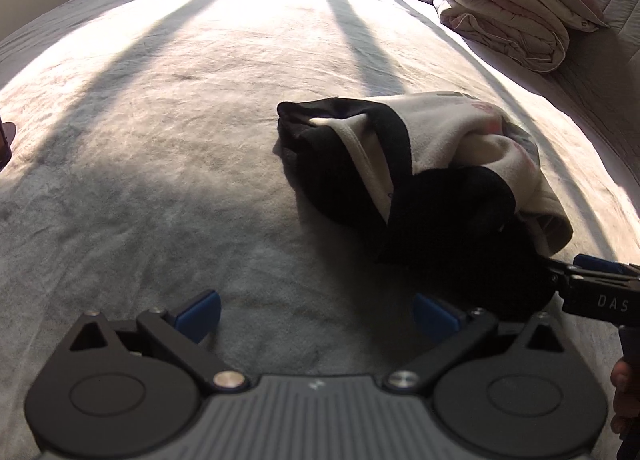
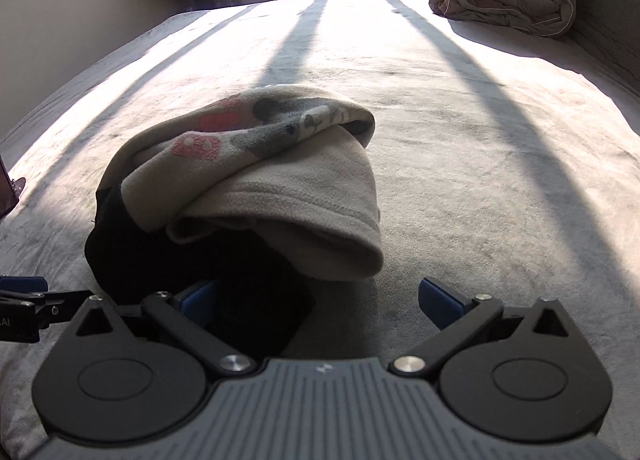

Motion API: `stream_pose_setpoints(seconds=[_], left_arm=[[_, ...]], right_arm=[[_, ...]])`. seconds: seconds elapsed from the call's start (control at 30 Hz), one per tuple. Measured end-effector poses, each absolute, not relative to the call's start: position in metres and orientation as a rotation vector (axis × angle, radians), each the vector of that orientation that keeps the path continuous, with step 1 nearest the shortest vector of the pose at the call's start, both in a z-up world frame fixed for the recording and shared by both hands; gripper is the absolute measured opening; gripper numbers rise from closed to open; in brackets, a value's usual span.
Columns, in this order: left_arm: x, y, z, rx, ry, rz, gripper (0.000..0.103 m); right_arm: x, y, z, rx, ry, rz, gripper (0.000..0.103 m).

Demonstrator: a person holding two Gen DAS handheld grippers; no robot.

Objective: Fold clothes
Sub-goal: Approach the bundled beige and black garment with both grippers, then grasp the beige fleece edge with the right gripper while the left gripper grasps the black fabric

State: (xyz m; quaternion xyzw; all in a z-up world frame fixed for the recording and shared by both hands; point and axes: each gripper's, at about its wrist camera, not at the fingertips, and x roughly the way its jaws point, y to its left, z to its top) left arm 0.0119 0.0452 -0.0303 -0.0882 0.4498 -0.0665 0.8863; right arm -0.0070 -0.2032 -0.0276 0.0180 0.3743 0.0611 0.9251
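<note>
The cream-and-black garment lies crumpled in a heap on the bed, so folding seems barely begun, with the left gripper and right gripper both spread wide, grasping nothing, beside it.

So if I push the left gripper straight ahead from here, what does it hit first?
Probably nothing: ahead of the open left gripper lies only bare bedspread. The crumpled garment sits off to its right, though depth is hard to judge.
</note>
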Motion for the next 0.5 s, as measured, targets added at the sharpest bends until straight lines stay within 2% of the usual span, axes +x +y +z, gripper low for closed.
stream_pose_setpoints(seconds=[0.27, 0.5], left_arm=[[0.022, 0.048, -0.018, -0.402, 0.897, -0.216, 0.102], [0.036, 0.044, -0.036, -0.639, 0.949, -0.303, 0.102]], right_arm=[[-0.020, -0.221, -0.017, 0.111, 0.703, 0.098, 0.101], [0.011, -0.230, -0.038, 0.188, 0.705, 0.191, 0.075]])
